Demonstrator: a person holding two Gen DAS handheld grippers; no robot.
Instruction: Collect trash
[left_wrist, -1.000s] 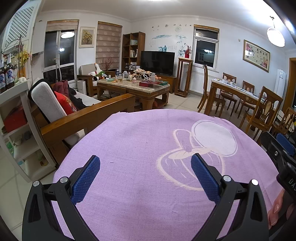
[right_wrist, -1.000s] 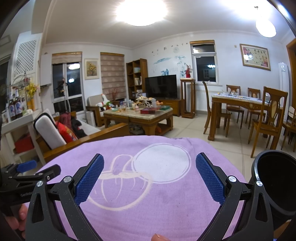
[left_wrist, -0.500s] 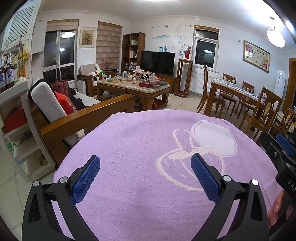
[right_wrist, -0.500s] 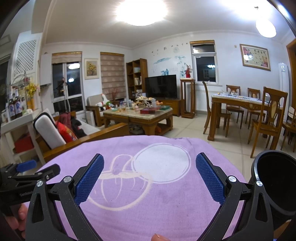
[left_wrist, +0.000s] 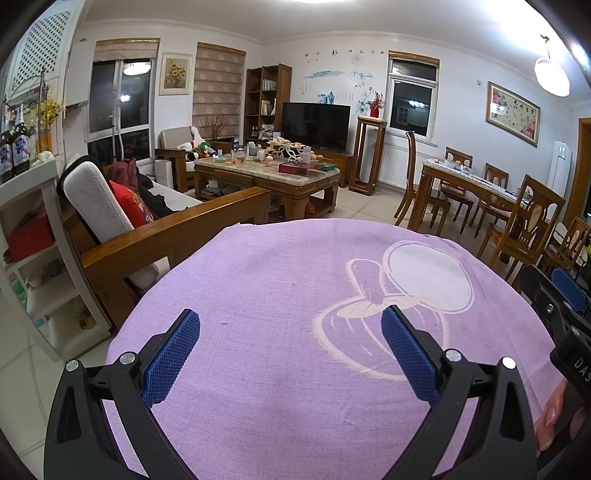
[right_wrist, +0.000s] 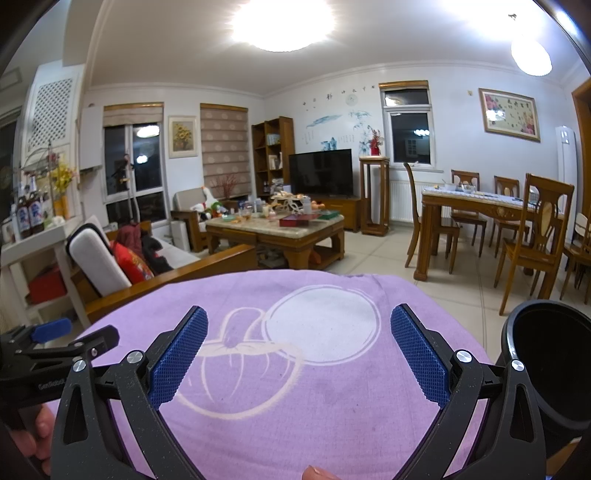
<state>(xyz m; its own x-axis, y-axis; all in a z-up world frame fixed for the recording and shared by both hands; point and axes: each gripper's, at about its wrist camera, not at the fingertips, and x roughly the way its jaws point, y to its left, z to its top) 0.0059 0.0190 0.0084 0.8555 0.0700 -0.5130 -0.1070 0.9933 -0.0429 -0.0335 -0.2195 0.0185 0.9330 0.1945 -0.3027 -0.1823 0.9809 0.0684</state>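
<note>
The worktop (left_wrist: 280, 295) under its purple cloth lies bare from edge to edge, open to passage. A black bin (right_wrist: 546, 369) stands at its right edge; a wooden sofa arm (left_wrist: 177, 225) borders the far left corner.

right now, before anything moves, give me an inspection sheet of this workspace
surface: purple cloth with a pale printed figure covers the table; no loose items on it.
job's things: black bin at the table's right edge; no trash seen.
clutter: nothing seen on the cloth; the far coffee table is crowded with small items.
grippers: left gripper and right gripper both over the cloth, jaws wide apart, holding nothing.
cables: nothing seen.
surroundings: wooden sofa to the left, dining table with chairs to the right, TV on the far wall.
</note>
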